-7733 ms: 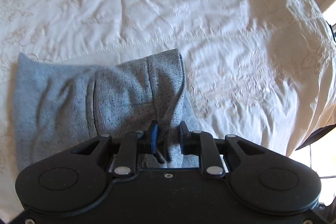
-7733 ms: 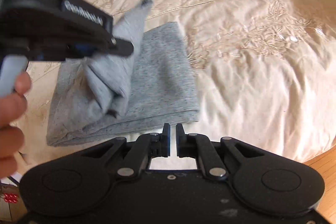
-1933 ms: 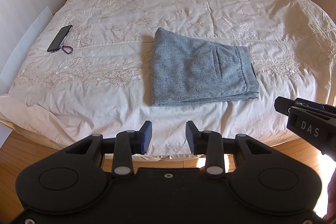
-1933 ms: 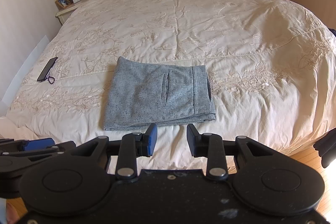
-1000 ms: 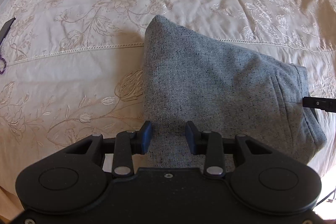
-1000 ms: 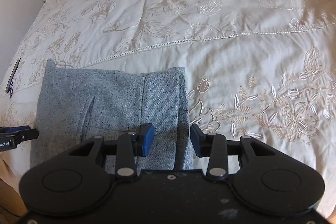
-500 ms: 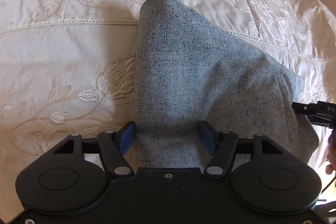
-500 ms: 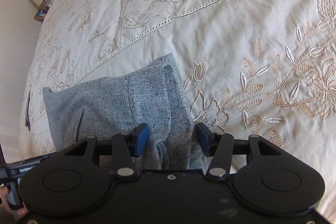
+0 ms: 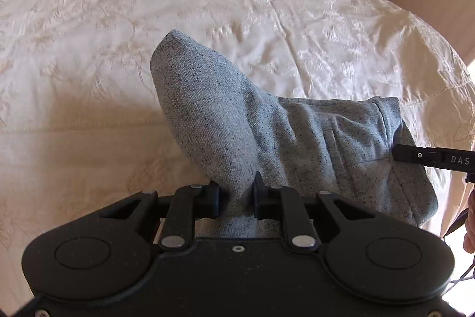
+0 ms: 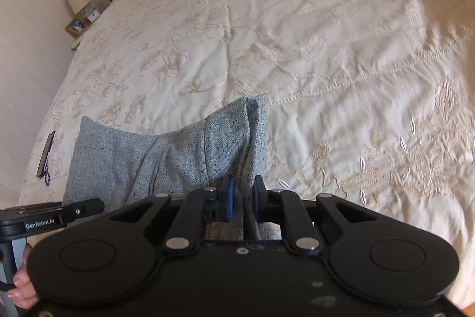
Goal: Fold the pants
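Grey flecked woven folded pants (image 9: 225, 121) are lifting off the cream embroidered bedspread (image 9: 89, 55), left gripper (image 9: 236, 198) and right gripper (image 10: 243, 198) having just closed, clamping near corners, starting another fold.

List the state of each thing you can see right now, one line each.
Folded grey speckled fabric pants: near edge pinched up off the bed at both ends.
Left gripper: just closed, shut on the pants.
Right gripper: just closed, shut on the waistband end.
Dark phone: lying flat on the cream embroidered bedspread.
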Demonstrator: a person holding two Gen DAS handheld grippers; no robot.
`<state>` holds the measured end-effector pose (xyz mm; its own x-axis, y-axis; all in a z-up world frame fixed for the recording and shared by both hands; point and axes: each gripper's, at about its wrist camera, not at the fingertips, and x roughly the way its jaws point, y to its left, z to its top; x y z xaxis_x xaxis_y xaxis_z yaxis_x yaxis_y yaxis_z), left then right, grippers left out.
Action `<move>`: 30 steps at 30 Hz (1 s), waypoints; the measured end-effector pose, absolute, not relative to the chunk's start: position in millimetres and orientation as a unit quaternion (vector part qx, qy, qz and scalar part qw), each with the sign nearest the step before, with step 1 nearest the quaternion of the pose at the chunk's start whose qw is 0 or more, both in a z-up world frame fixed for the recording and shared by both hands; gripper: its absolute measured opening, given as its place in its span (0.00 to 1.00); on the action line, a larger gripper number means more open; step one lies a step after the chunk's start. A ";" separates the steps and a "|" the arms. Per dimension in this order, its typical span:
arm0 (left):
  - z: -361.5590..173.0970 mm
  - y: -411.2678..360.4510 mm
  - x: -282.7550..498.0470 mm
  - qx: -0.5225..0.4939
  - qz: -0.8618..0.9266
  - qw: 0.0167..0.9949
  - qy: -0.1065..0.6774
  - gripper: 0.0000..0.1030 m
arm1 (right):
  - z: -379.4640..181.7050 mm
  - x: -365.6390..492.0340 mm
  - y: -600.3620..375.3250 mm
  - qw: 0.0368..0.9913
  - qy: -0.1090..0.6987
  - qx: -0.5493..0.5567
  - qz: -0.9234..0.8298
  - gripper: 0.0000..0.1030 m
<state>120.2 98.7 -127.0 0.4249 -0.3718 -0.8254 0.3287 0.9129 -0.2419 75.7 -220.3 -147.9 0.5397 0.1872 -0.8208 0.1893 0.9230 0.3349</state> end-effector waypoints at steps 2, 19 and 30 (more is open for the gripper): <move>-109.1 103.3 142.4 -0.024 -0.201 0.854 0.479 0.24 | -131.4 92.6 -217.3 0.866 0.462 0.190 0.015 0.13; -124.7 107.4 281.3 -0.017 0.054 0.863 0.502 0.32 | -152.5 307.0 -182.6 0.874 0.482 0.063 0.012 0.24; -53.8 48.6 208.4 0.016 0.049 0.868 0.494 0.38 | -67.0 220.5 -152.4 0.895 0.440 0.053 0.051 0.26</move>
<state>208.4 48.6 -53.8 0.5064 0.1012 -0.8563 -0.0690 0.9947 0.0767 220.5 -152.4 -67.0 0.6072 0.1387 -0.7823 -0.0446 0.9890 0.1407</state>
